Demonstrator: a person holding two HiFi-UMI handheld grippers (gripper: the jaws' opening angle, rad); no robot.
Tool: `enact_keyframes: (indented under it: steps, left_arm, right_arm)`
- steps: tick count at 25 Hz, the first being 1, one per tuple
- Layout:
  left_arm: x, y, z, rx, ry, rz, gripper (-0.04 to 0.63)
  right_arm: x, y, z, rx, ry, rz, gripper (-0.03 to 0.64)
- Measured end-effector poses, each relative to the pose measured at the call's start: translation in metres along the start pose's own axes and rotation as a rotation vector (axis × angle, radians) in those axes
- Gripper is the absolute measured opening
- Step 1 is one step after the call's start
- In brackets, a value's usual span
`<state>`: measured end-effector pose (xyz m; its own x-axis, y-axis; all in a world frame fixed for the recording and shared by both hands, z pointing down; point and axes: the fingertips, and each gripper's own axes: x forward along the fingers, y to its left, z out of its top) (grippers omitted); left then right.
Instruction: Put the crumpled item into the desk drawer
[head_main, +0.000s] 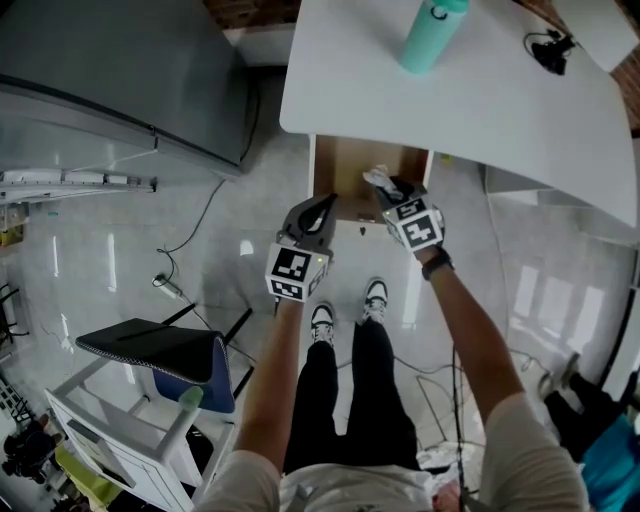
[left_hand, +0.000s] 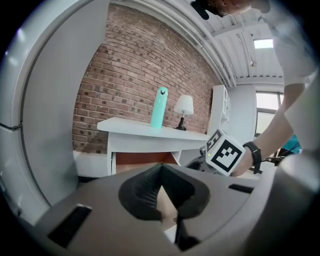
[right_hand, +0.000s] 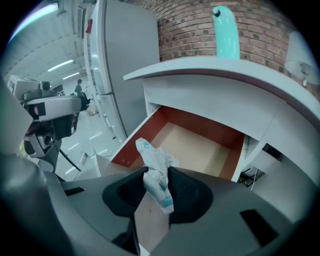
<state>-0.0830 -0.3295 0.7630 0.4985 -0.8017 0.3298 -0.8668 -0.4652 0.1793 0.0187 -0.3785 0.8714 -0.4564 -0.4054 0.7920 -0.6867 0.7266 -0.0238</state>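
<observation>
The crumpled item (right_hand: 154, 161), a white wrapper with blue print, sticks up from between the pads of my right gripper (right_hand: 159, 176), which is shut on it. This gripper (head_main: 393, 192) hovers over the front right part of the open desk drawer (head_main: 352, 162). The drawer's bare wooden bottom (right_hand: 200, 147) holds nothing. My left gripper (head_main: 318, 212) is at the drawer's front edge, left of the right one. Its jaws (left_hand: 161, 172) are shut with nothing in them. The right gripper's marker cube (left_hand: 226, 152) shows in the left gripper view.
A teal bottle (head_main: 432, 35) and a small lamp (left_hand: 183, 111) stand on the white desk (head_main: 500, 110). A grey refrigerator (head_main: 120, 70) is at the left. A chair with a dark cushion (head_main: 160, 350) and a floor cable (head_main: 170, 285) lie lower left.
</observation>
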Motion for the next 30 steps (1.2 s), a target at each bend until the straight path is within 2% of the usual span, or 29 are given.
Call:
enact_keyframes:
  steps: [4, 10, 16, 19, 23, 27, 30]
  left_arm:
    - [0.002, 0.006, -0.007, 0.014, -0.020, 0.020, -0.002]
    - [0.004, 0.005, -0.019, 0.005, -0.021, 0.009, -0.002]
    - [-0.002, 0.012, -0.019, -0.006, -0.036, 0.012, -0.002]
    - [-0.004, 0.015, -0.018, -0.009, -0.042, -0.004, -0.002]
    - [-0.004, 0.018, -0.019, -0.007, -0.042, -0.018, -0.002]
    - [-0.002, 0.019, -0.020, -0.005, -0.041, -0.023, -0.002]
    - [-0.002, 0.018, -0.020, 0.001, -0.038, -0.023, -0.002]
  right_arm:
    - [0.026, -0.006, -0.009, -0.052, 0.062, 0.004, 0.107]
    - [0.058, -0.005, -0.022, -0.137, 0.156, 0.033, 0.107]
    - [0.086, -0.008, -0.039, -0.171, 0.252, 0.074, 0.107]
    - [0.097, -0.013, -0.045, -0.219, 0.295, 0.067, 0.109]
    - [0.108, -0.011, -0.057, -0.225, 0.323, 0.070, 0.111]
    - [0.111, -0.010, -0.063, -0.247, 0.325, 0.076, 0.137]
    - [0.109, -0.008, -0.062, -0.235, 0.328, 0.077, 0.200]
